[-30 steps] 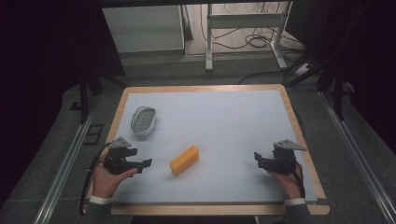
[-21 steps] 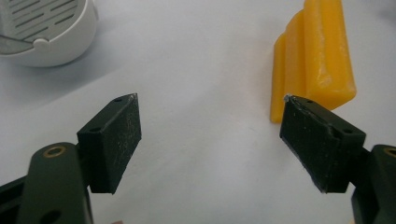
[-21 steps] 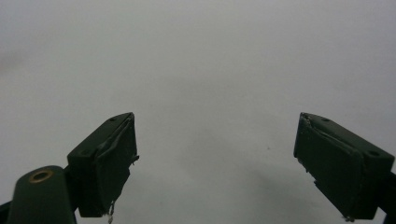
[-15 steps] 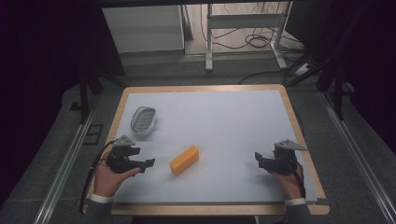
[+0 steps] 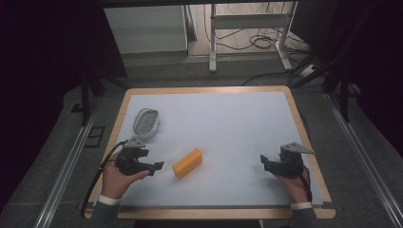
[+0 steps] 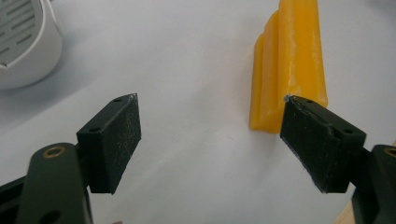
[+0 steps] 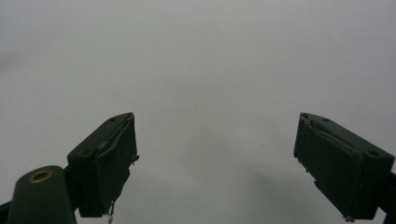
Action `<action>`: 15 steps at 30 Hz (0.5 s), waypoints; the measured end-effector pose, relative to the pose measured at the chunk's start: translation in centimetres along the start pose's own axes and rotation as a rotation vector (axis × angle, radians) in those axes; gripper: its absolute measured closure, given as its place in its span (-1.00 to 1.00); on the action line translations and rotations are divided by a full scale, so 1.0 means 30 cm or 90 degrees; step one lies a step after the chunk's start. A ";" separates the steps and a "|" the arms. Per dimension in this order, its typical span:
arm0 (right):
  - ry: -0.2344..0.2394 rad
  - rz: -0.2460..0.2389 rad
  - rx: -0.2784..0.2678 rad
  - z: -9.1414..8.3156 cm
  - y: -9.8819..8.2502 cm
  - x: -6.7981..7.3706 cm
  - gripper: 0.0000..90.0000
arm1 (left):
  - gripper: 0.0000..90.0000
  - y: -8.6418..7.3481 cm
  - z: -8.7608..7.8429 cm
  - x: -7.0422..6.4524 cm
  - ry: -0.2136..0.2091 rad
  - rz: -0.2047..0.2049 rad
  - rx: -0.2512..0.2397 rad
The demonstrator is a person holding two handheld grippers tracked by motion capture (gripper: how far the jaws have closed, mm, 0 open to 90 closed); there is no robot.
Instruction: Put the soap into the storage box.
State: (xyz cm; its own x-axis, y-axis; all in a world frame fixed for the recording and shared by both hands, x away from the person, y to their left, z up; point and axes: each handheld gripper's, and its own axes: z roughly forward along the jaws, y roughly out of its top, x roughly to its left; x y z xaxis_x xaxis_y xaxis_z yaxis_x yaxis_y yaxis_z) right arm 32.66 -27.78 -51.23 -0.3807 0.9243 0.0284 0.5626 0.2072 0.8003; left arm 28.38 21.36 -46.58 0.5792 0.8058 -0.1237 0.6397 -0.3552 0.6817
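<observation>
Creeping in from the near left, the left gripper (image 5: 153,167) has edged toward the yellow ridged block of what looks like soap or wax (image 5: 187,162) since a second ago, while the right gripper (image 5: 267,165) holds its spot near the right edge. Both sets of fingers stand wide apart and empty; the left gripper's fingers (image 6: 115,140) frame bare surface, with the block's near end just ahead of the right-hand one. That block lies on the pale blue matte worktop (image 5: 237,123), a little left of centre near the front. It looks stiff and light, with a waxy, possibly slick skin, so I'd pinch across its long flat sides near the middle. Farther back sits a white oval plastic dish with a slotted grey insert (image 5: 146,122), well apart.
</observation>
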 end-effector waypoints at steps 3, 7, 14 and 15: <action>-0.001 0.002 0.000 -0.001 0.000 -0.001 -0.71 | -0.54 0.009 0.003 -0.008 0.002 0.000 0.002; -0.001 0.002 0.001 -0.001 0.000 0.000 -0.71 | -0.53 0.019 0.014 -0.024 -0.003 0.010 0.010; -0.004 0.003 0.002 -0.001 -0.001 -0.001 -0.71 | -0.54 0.041 0.034 -0.052 -0.006 0.032 0.023; -0.004 0.003 0.000 -0.003 -0.001 -0.002 -0.71 | -0.54 0.045 0.036 -0.053 -0.010 0.034 0.022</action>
State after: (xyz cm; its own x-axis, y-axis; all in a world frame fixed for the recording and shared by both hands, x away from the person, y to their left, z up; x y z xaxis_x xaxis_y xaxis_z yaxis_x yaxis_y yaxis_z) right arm 32.59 -27.86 -51.22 -0.3732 0.9273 0.0289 0.5650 0.2025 0.7999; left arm 28.87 19.09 -46.24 0.6208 0.7777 -0.0990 0.6244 -0.4141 0.6623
